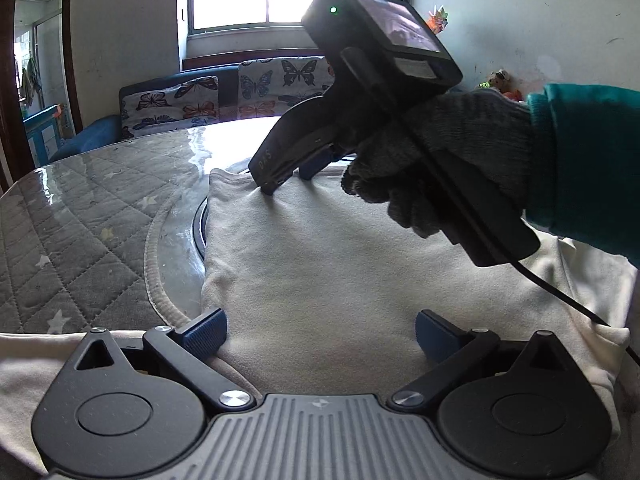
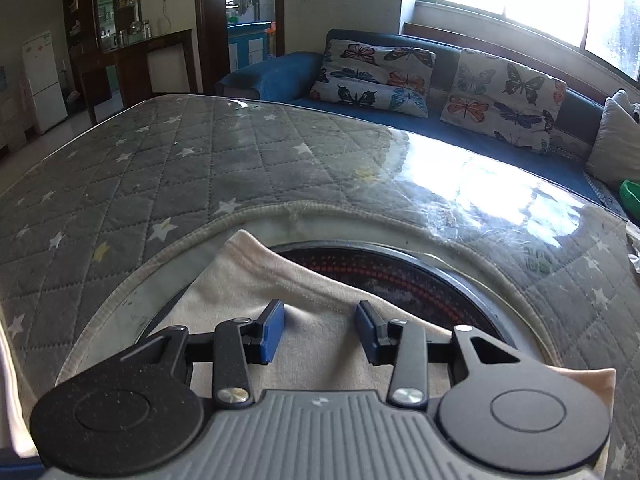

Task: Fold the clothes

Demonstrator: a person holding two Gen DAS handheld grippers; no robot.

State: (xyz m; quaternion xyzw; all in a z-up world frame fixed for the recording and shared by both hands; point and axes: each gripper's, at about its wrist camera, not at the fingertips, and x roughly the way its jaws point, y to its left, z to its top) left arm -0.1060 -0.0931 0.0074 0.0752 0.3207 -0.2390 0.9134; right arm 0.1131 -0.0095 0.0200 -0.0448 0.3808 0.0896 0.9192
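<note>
A cream-white garment (image 1: 320,264) lies folded on the glass-topped table, partly over a round black burner. My left gripper (image 1: 320,336) is open, its blue pads wide apart just above the near part of the cloth. My right gripper (image 1: 286,184), held by a gloved hand, presses its tips onto the garment's far edge. In the right wrist view the right gripper (image 2: 320,330) is open, with the garment (image 2: 248,292) under and between its pads, not pinched.
The table has a grey quilted star cloth (image 2: 120,184) under glass and a round black burner (image 2: 400,276) in a cut-out. A blue sofa with butterfly cushions (image 2: 372,72) stands behind, under a window. A cable (image 1: 560,296) trails from the right gripper.
</note>
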